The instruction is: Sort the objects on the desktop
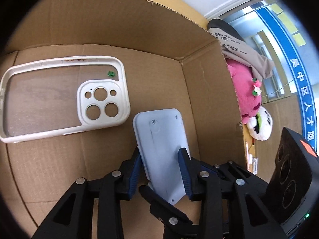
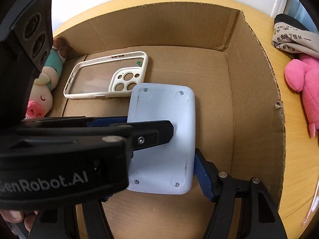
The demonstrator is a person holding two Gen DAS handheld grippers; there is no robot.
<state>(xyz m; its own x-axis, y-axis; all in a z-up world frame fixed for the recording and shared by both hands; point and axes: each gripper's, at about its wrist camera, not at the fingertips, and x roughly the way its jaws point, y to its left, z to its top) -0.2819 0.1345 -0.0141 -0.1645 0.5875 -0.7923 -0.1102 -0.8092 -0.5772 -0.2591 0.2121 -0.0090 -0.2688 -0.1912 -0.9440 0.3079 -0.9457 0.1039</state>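
A pale blue flat device (image 1: 161, 139) (image 2: 163, 107), back side up with screws at its corners, is down inside a cardboard box (image 1: 119, 29) (image 2: 249, 99). My left gripper (image 1: 158, 149) (image 2: 148, 125) has the device between its blue pads, but the left pad stands off the device's edge along most of its length. My right gripper (image 2: 161, 155) spans the device's width. Its right pad (image 2: 201, 171) lies against the edge, while the left pad is hidden behind the left gripper. A cream phone case (image 1: 103, 103) (image 2: 127, 81) lies flat on the box floor beyond.
A pink plush toy (image 1: 245, 91) (image 2: 305, 83) and a printed cloth bag (image 1: 239, 47) (image 2: 293, 37) lie on the wooden table right of the box. A pig plush (image 2: 39, 95) sits at the box's left side. The right gripper's black housing (image 1: 289, 169) is close by.
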